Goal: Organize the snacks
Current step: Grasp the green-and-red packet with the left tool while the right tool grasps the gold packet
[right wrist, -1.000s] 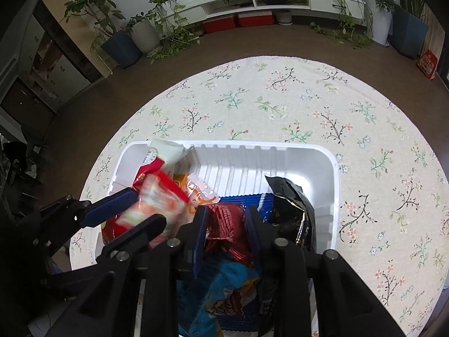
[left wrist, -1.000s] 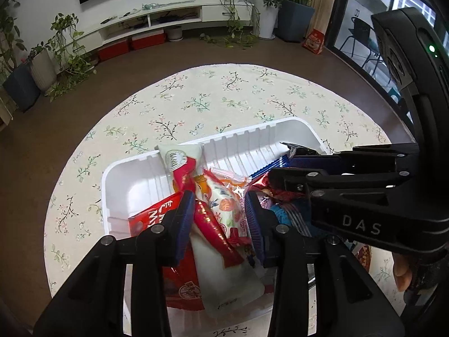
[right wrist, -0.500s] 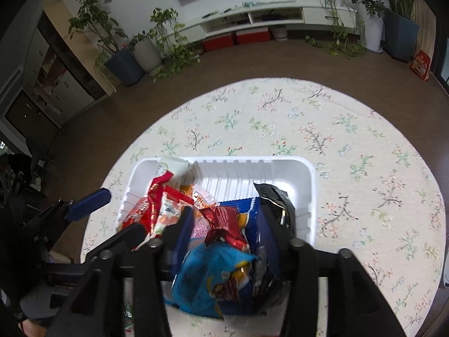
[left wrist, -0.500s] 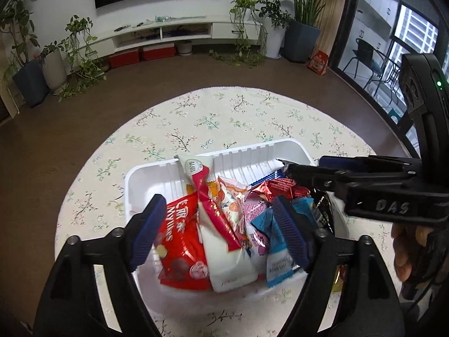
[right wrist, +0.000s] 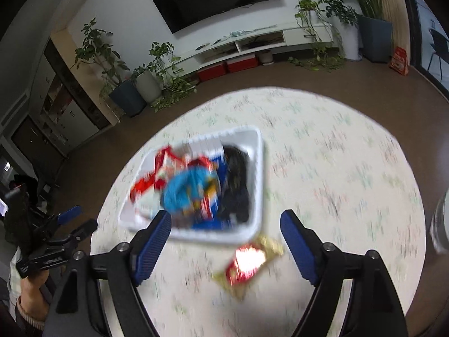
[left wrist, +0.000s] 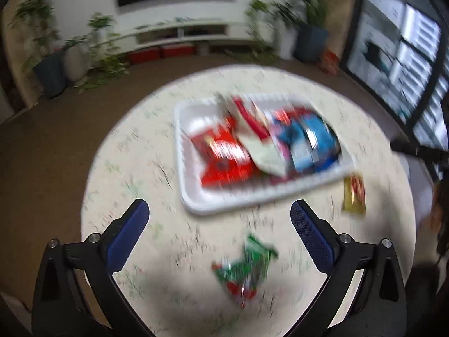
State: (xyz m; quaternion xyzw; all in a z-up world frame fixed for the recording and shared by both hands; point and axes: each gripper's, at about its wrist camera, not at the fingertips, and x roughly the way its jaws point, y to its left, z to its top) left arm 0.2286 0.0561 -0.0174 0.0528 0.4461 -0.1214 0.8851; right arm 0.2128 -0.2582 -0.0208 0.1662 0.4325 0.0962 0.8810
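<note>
A white tray [left wrist: 193, 196] on the round floral table holds several snack packets, red, white, blue and black; it also shows in the right wrist view [right wrist: 252, 233]. A green packet [left wrist: 244, 266] lies on the table in front of my left gripper [left wrist: 220, 219], which is open and empty, pulled back above the table. A gold-and-red packet [right wrist: 247, 261] lies below the tray between the fingers of my right gripper [right wrist: 226, 231], open and empty; it also shows in the left wrist view [left wrist: 354, 195]. Both views are motion-blurred.
The floral tablecloth [right wrist: 336, 168] covers the round table. The left gripper shows at the left edge of the right wrist view [right wrist: 67, 224]. Potted plants [right wrist: 126, 95] and a TV shelf [right wrist: 252, 39] stand far behind. A white object [right wrist: 440, 221] sits at the table's right edge.
Both grippers have opened wide and drawn back and up from the tray. The packets they reached among stay in the tray. The green and gold-red packets have come into view.
</note>
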